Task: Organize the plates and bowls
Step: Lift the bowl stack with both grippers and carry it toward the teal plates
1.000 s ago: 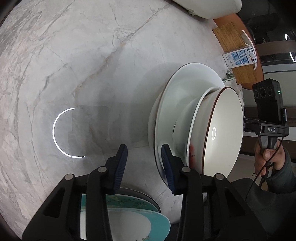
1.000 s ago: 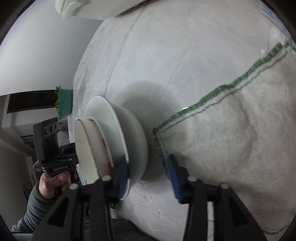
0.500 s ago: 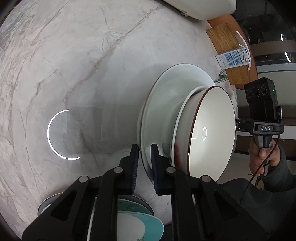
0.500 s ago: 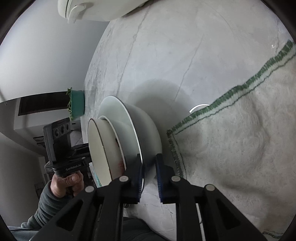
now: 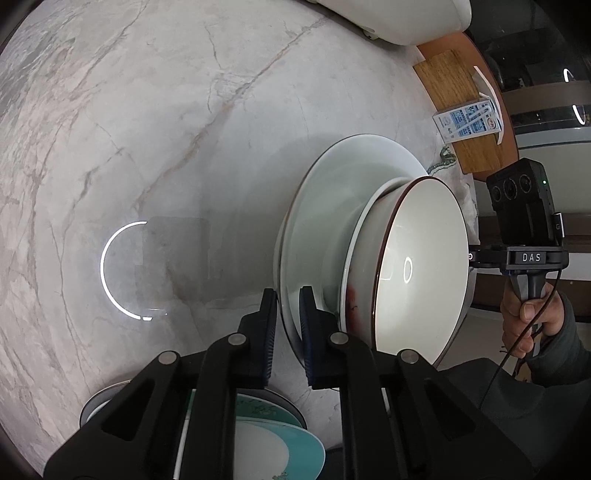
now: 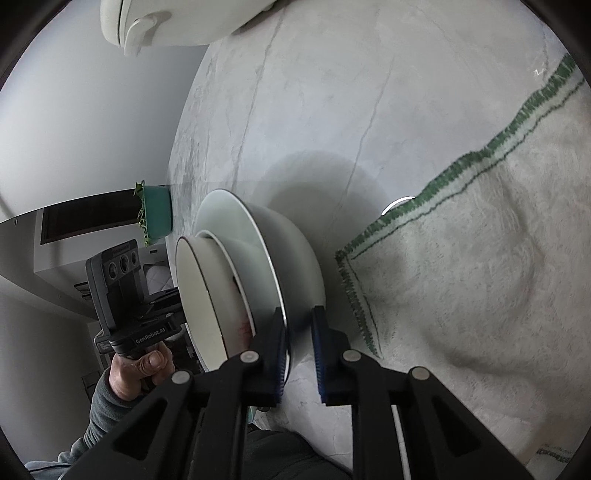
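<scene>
A stack of nested bowls is held between both grippers above the marble table. The outer one is a large white bowl [image 5: 332,206] [image 6: 295,254]; inside it sit a second white bowl [image 5: 354,258] and a brown-rimmed bowl [image 5: 421,266] [image 6: 195,291] with a red mark on its side. My left gripper [image 5: 287,321] is shut on the large bowl's rim. My right gripper [image 6: 298,339] is shut on the opposite rim. A teal and white plate [image 5: 273,439] on a grey plate lies under my left gripper.
A white towel with green stripes [image 6: 480,258] covers the table's right part. A teal plant pot [image 6: 157,214] stands at the far table edge. A wooden board with a blue leaflet [image 5: 465,122] lies beyond the table. A white appliance [image 5: 399,18] stands at the back.
Both grippers were open beside the large bowl's rim one second ago and have shut on it. The bowl stack has since shifted only slightly.
</scene>
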